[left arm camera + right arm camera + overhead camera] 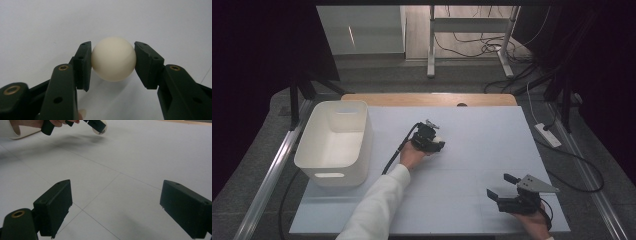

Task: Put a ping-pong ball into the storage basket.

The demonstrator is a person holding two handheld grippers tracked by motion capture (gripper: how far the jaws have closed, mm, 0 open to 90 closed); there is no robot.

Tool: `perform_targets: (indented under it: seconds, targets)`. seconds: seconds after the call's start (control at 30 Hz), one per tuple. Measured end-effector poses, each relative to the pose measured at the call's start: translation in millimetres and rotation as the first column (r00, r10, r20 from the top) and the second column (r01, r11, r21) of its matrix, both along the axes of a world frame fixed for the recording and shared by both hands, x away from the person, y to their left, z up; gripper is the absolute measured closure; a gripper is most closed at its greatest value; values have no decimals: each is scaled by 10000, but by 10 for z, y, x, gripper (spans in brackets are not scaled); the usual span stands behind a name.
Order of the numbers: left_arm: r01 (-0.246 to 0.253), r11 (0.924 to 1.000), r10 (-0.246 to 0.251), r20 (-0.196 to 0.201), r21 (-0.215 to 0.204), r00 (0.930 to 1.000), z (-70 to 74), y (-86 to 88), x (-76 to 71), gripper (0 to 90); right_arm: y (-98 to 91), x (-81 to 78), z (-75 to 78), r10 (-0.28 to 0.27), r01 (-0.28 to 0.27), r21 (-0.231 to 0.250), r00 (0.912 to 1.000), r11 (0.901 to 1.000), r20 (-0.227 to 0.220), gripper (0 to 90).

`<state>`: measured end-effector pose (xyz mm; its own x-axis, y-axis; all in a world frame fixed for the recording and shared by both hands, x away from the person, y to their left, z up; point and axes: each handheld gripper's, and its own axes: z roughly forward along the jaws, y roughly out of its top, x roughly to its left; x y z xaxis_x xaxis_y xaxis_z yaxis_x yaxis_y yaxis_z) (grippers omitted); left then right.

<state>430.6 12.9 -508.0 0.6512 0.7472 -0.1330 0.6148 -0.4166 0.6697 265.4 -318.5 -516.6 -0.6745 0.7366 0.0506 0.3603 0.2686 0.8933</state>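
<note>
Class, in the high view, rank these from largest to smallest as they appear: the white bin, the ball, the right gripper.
1. White bin, clearly largest.
2. Right gripper, open near the table's front edge.
3. Ball, a small pale spot clamped in the left gripper, partly hidden.

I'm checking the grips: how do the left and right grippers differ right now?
The left gripper is shut on a cream ball; the right gripper stands open, holding nothing. In the high view the left works mid-table, near the white bin; the right waits at the near right edge. Both have black jaws and trail a cable.
</note>
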Motion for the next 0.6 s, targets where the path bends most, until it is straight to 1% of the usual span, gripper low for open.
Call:
perform_targets:
  seconds: [0.23,0.3,0.43,0.53,0.57,0.6]
  targets:
    - [93,9997,-88,215,-236,9997,84,3,-65,506,-6,-9,0,-26,26,-11,10000,10000,-15,107]
    - [201,9995,-194,293,-240,9994,113,6,-92,506,-7,-12,0,-34,34,-13,10000,10000,-8,107]
    - [252,9993,-240,423,-274,9988,157,6,-135,506,-9,-15,1,-35,35,-6,10000,10000,1,107]
    - [264,9990,-245,507,-369,9984,199,11,-169,506,-7,-17,2,-38,38,-24,10000,10000,0,107]
    - [301,9987,-275,607,-422,9978,231,12,-197,506,-6,-17,2,-39,39,-24,10000,10000,-3,107]
    - [301,9987,-275,607,-422,9978,231,12,-197,506,-5,-16,2,-36,36,-28,10000,10000,-4,107]
